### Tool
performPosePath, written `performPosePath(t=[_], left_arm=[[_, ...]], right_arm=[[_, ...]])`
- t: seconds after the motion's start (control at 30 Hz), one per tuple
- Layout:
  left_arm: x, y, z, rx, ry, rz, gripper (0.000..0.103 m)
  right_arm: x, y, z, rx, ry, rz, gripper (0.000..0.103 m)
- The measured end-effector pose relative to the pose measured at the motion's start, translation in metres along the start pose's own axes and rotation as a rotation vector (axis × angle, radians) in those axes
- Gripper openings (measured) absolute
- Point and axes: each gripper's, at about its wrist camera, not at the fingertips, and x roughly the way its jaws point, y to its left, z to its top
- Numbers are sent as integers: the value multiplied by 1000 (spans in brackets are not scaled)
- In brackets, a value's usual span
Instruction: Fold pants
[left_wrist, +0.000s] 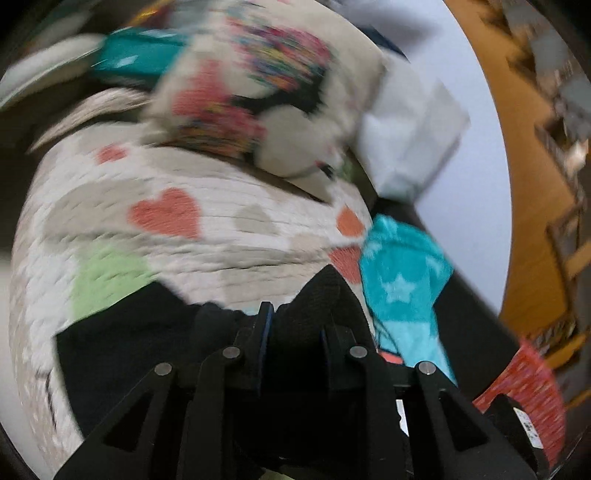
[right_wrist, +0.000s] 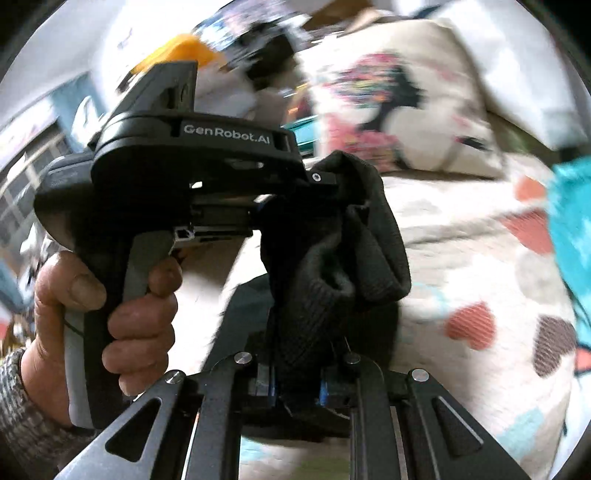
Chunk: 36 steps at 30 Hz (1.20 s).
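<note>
Person's hand (right_wrist: 110, 310): grips the left gripper's handle, grey knit sleeve at the wrist.
Left gripper (left_wrist: 295, 325): jaws pinching black pants (left_wrist: 155, 332) (fabric bunched between the fingers).
Right gripper (right_wrist: 295, 384): jaws clamped on the same black pants, which hang in a ribbed fold between both tools.
Heart-print blanket (left_wrist: 166, 221): beneath the pants.
Teal star-print cloth (left_wrist: 402, 280): lying just right of the pants.
Containers: none discernible (background blurred).
</note>
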Motion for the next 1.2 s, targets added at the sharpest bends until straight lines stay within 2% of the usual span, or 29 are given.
performPosePath(t=[0.1,0.2,0.23,0.3,0.4,0.47,0.57,0.7,0.8,0.87,1.03,1.13,1.2], left_arm=[[-22,53,-11,-141,-45,-10,23],[-33,92,-28,-231,-59,28,26],[-36,106,-35,-267,-65,50,27],[-44,125,-43,-324,-75,48,29],[-57,149,-52,-418,-105,24,29],[-63,161,-55,-469,-120,21,33],[-64,172,-61,-533,-115,57,33],[-72,180,-69,-626,-123,72,33],[-84,179,-70,-633,-138,109,33],[-96,179,-71,-640,-171,163,33],[-120,181,-73,-650,-248,191,36],[-122,162,-72,-559,-257,203,36],[-110,142,-71,-464,-221,208,39]], right_arm=[[21,34,-8,-105,52,16,17],[49,57,-20,-194,117,13,18],[60,64,-27,-224,148,12,22],[73,72,-35,-261,179,1,25],[87,79,-47,-307,205,-23,34],[90,80,-52,-303,214,-10,57],[84,88,-57,-319,206,-5,68],[69,106,-64,-391,206,-18,76],[51,111,-69,-417,208,-16,78],[39,104,-70,-411,213,-19,79],[20,74,-59,-293,202,-34,79],[15,52,-48,-200,170,-64,79],[15,37,-42,-133,160,-73,79]])
